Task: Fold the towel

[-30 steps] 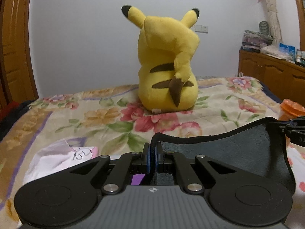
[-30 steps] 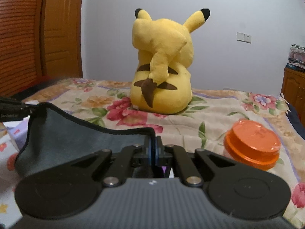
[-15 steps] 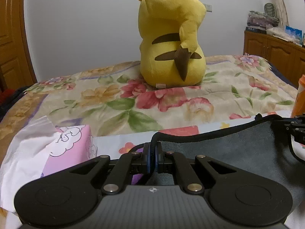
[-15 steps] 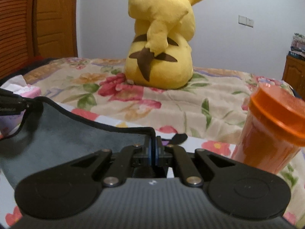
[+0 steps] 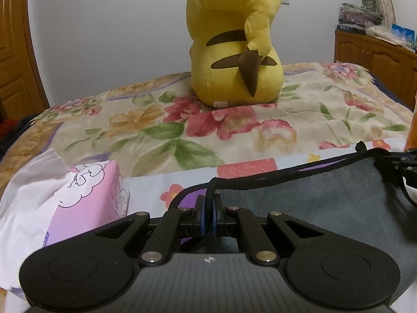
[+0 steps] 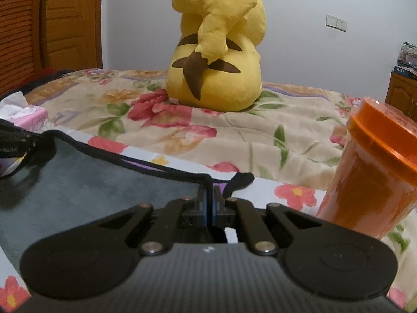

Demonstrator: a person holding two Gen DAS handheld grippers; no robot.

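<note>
A dark grey towel (image 5: 312, 208) with a black hem stretches between my two grippers, low over the floral bed. My left gripper (image 5: 208, 203) is shut on the towel's left corner. My right gripper (image 6: 209, 198) is shut on the towel's right corner, and the grey cloth (image 6: 99, 182) spreads to the left of it. Each gripper shows at the edge of the other's view: the right one (image 5: 401, 161) in the left wrist view, the left one (image 6: 15, 143) in the right wrist view. Both hold the same hem.
A yellow plush toy (image 5: 234, 52) sits on the floral blanket (image 5: 208, 130) straight ahead. A pink tissue pack (image 5: 86, 195) lies close to the left of the towel. An orange lidded jar (image 6: 375, 169) stands close to the right. Wooden cabinets (image 5: 378, 52) line the right wall.
Both grippers have moved down and forward with the towel. The towel edge now sits low over the bed, and the tissue pack and jar are closer.
</note>
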